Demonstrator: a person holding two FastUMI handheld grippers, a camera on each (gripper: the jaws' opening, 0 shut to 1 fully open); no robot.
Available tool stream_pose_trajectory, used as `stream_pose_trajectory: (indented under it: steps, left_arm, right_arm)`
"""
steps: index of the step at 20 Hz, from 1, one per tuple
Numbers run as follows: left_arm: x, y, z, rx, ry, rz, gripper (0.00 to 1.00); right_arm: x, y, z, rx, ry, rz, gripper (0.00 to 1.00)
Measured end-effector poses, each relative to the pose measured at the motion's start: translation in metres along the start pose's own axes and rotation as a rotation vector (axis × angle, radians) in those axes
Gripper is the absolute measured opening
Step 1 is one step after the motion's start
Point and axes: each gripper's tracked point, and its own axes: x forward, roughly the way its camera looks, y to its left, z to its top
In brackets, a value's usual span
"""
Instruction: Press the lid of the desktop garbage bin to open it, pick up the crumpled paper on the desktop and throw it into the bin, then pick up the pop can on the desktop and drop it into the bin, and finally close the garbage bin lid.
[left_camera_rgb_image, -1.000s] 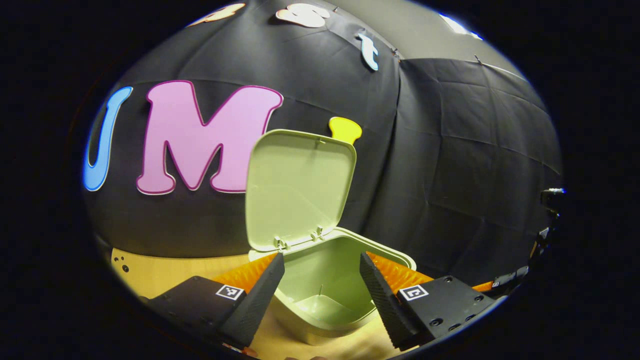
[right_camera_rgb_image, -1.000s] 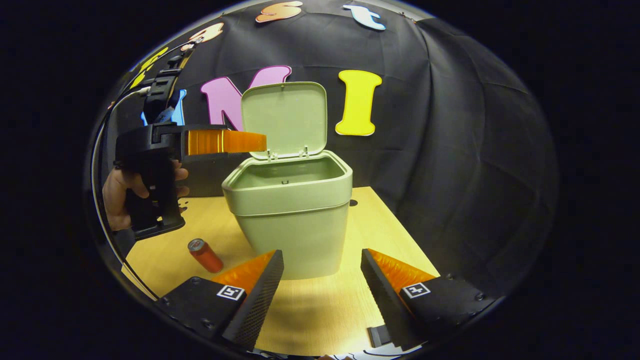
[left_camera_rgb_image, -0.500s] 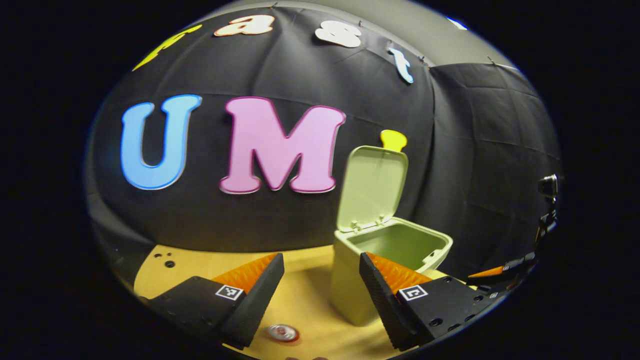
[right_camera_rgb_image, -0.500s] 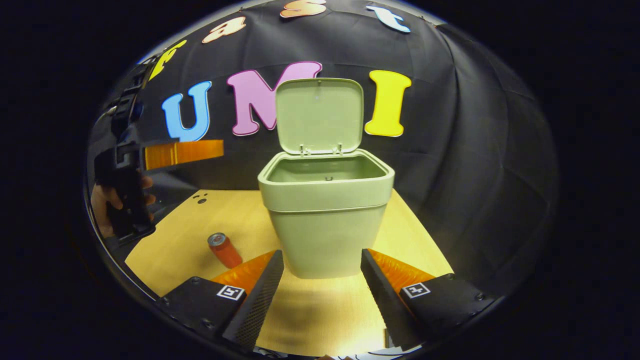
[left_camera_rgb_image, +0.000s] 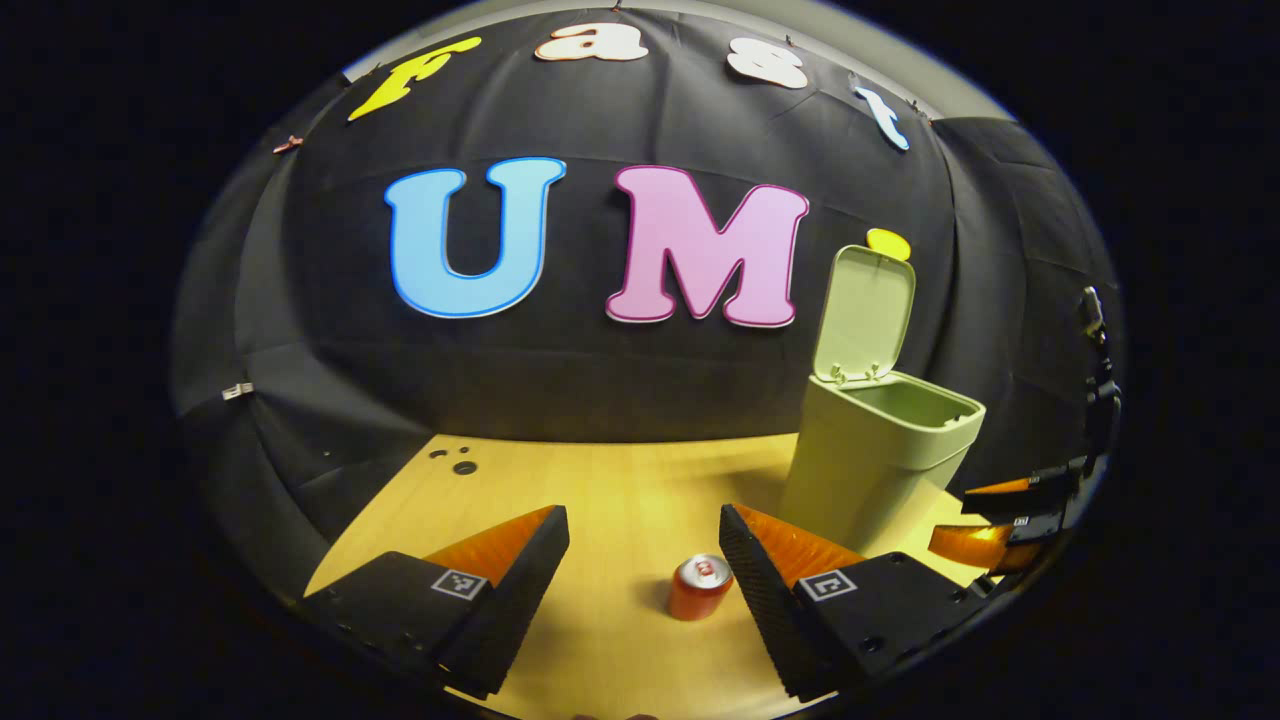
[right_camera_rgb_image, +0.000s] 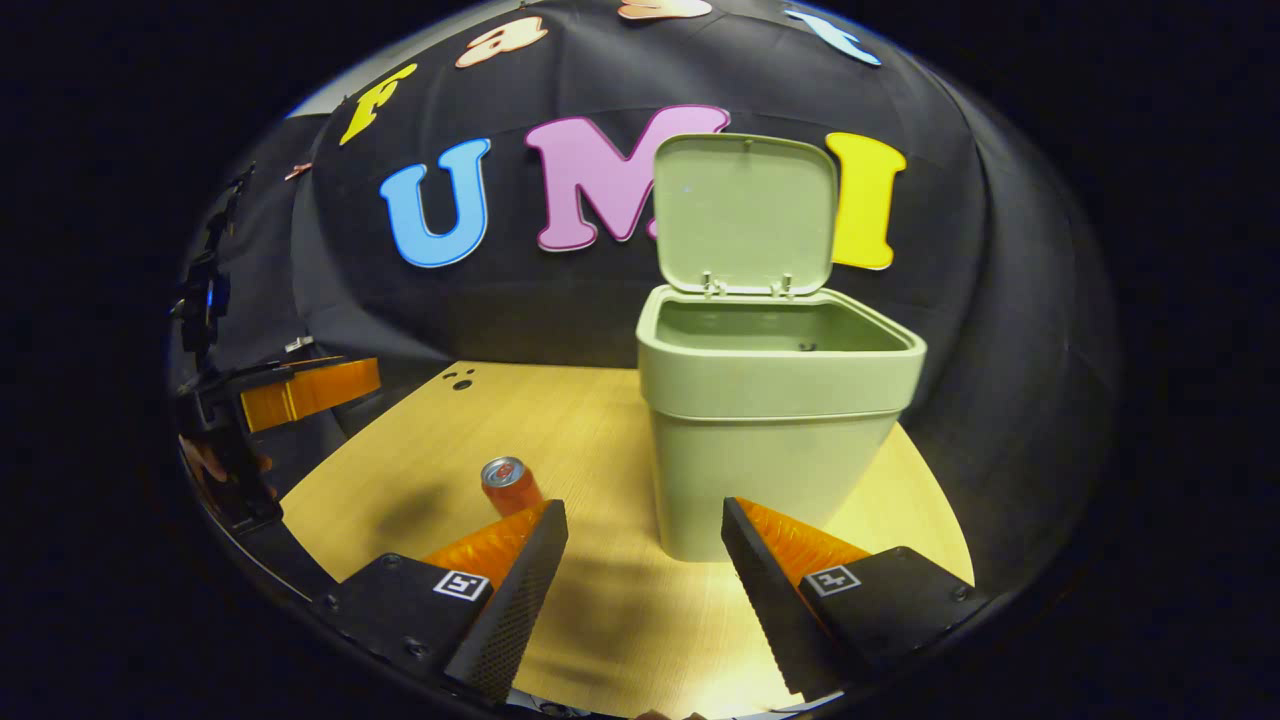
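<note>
Bin (right_camera_rgb_image: 770, 440) first: I am seeing it standing upright on the wooden desktop (right_camera_rgb_image: 590, 440), pale green, with its lid (right_camera_rgb_image: 745, 215) raised on the rear hinges and leaning back toward the black cloth wall (right_camera_rgb_image: 980, 300). Its inside is looking bare from the rim down as far as I can see in the right gripper view.

Left of the bin, the pop can (right_camera_rgb_image: 510, 486) is standing upright on the desktop, red with a silver top, well apart from the bin's wall. Any print on the can is too small for me to read. Further left of the bin, near the desktop's back edge, a few small dark holes (right_camera_rgb_image: 460, 380) are showing in the wood.

I am holding the left gripper (left_camera_rgb_image: 643, 545) with its jaws spread wide, gripping nothing; in the left gripper view the can sits just beside its right-hand finger (left_camera_rgb_image: 752, 575), between that finger and the gap, and the bin is standing beyond, to the right. The right gripper (right_camera_rgb_image: 645, 545) is likewise gaping wide and holding nothing, facing the bin's front, with the can just beyond its left-hand finger (right_camera_rgb_image: 520, 590).
</note>
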Motion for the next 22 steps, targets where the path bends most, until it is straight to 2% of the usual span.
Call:
stream_pose_trajectory:
  steps: [9, 13, 22]
  left_arm:
    - [-0.061, 0.046, -0.047, -0.058, 0.081, 0.131, 0.97]
    - [-0.071, 0.055, -0.057, -0.044, 0.113, 0.163, 0.97]
    - [-0.072, 0.066, -0.075, -0.099, 0.163, 0.215, 0.98]
  right_arm:
    - [0.056, 0.051, -0.011, -0.116, 0.003, 0.122, 0.98]
    - [0.080, 0.073, -0.030, -0.151, 0.031, 0.172, 0.98]
    - [0.127, 0.112, -0.081, -0.198, 0.106, 0.247, 0.99]
